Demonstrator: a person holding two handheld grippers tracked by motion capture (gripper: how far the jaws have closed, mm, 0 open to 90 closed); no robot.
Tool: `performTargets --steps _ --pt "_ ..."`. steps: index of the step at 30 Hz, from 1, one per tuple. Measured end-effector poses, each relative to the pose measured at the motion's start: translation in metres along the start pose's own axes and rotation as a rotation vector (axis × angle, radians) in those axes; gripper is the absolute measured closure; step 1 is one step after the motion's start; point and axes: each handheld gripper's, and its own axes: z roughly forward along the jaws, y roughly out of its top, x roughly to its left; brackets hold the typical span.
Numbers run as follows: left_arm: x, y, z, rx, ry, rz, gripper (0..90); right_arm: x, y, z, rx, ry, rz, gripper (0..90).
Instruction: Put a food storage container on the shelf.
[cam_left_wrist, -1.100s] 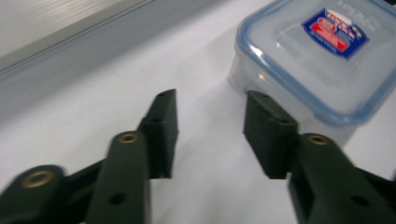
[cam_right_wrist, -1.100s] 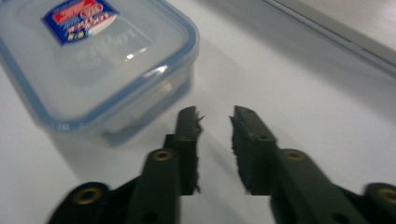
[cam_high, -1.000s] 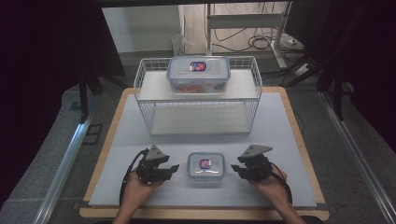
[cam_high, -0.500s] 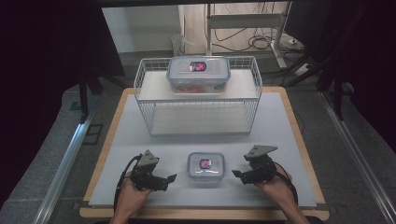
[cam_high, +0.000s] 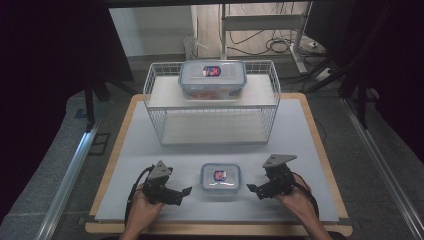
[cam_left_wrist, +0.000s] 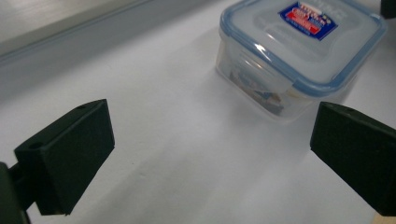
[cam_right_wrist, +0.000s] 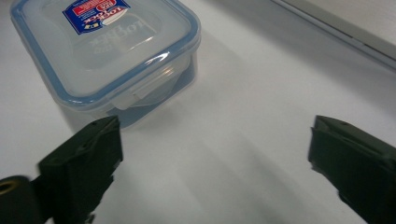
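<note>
Flanking the small lidded food container (cam_high: 220, 178) on the desk (cam_high: 150, 150), left gripper (cam_high: 181, 194) and right gripper (cam_high: 255, 190) have just spread their fingers, nothing held; next, close in on its sides

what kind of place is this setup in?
Looks like a lab or workshop data-collection station, not a home. A wood-edged work table carries a staged white wire rack and a small lidded container, with loose cables on the floor behind and dark curtains around.
</note>
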Motion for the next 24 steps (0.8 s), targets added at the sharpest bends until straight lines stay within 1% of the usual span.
performTargets --steps 2,3,6,8,11,13,14,17,19,20,21,22,23,24 --pt "-0.003 0.003 0.002 0.031 0.009 0.019 0.0 0.002 0.001 0.001 0.006 -0.02 -0.023 0.0" --pt "-0.004 0.004 0.002 0.043 0.006 0.022 0.0 0.003 0.001 0.001 0.011 -0.018 -0.029 0.0" --pt "-0.007 0.01 0.004 0.057 -0.003 0.018 0.4 0.005 0.002 0.003 0.011 0.003 -0.025 0.0" --pt "-0.009 0.014 0.004 0.049 -0.003 0.015 0.4 0.007 0.004 0.004 0.016 0.025 -0.011 0.0" --pt "-0.008 0.02 0.005 0.029 -0.039 -0.027 0.8 0.009 0.008 0.004 0.016 0.057 0.01 1.3" --pt "-0.007 0.023 0.008 0.029 -0.059 -0.042 2.0 0.013 0.012 0.003 0.005 0.069 0.022 1.2" --pt "-0.007 0.025 0.009 0.029 -0.074 -0.048 2.6 0.014 0.014 0.003 -0.006 0.075 0.029 1.2" --pt "-0.006 0.031 0.015 0.033 -0.107 -0.052 6.1 0.016 0.018 0.006 0.007 0.109 0.067 0.9" --pt "-0.007 0.034 0.021 0.051 -0.119 -0.046 11.0 0.017 0.02 0.011 0.031 0.118 0.081 5.0" --pt "-0.007 0.034 0.025 0.07 -0.123 -0.035 13.0 0.017 0.021 0.012 0.038 0.124 0.095 7.9" --pt "-0.007 0.035 0.029 0.072 -0.141 -0.049 13.7 0.016 0.022 0.014 0.04 0.138 0.114 10.5" --pt "-0.006 0.035 0.032 0.08 -0.156 -0.062 14.6 0.015 0.024 0.015 0.036 0.16 0.14 15.0" --pt "-0.006 0.036 0.034 0.083 -0.167 -0.073 15.9 0.013 0.025 0.015 0.023 0.174 0.162 18.1" --pt "-0.005 0.037 0.036 0.082 -0.185 -0.085 15.8 0.013 0.026 0.015 0.016 0.179 0.175 20.7"
